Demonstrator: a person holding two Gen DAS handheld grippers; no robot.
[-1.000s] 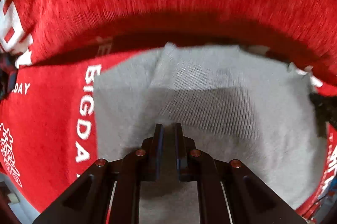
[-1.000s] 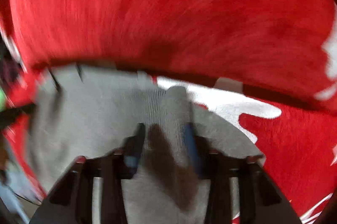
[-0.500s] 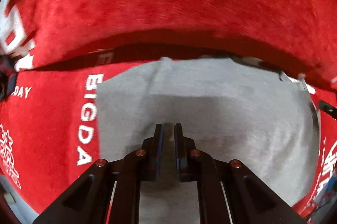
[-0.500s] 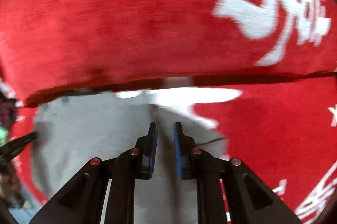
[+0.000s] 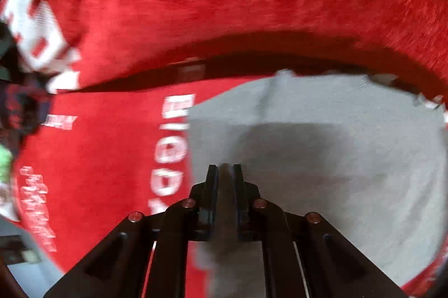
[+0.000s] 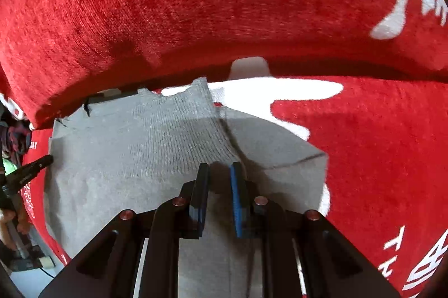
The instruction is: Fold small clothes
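The grey garment [image 5: 336, 158] lies spread on a red cloth [image 5: 98, 144] printed with white lettering, and a second stretch of the same red fabric rises behind it like a padded back, with a dark gap between the two. In the left wrist view the picture is blurred; the left hand-held gripper [image 5: 224, 169] has its two black fingers drawn close together with a narrow strip of grey fabric showing between them, so it appears to be pinching the garment near its left edge, just beside the white letters on the red cloth.

In the right wrist view the picture is sharper. The right hand-held gripper [image 6: 219, 168] shows a somewhat wider slot between its blue-padded fingers [image 6: 235, 203], and grey fabric fills that slot; whether the pads actually clamp it or merely straddle it cannot be told. Just ahead of the fingertips sits a ribbed knit band [image 6: 179, 135] of the garment, with a seam running diagonally along its right side and a folded flap of smoother grey fabric to the right of that. The garment's far edge reaches the shadowed gap under the raised red fabric. At the left rim of this view the tip of the other gripper's black frame touches or nearly touches the garment's left edge, and part of a person's hand [image 6: 12, 228] shows below it
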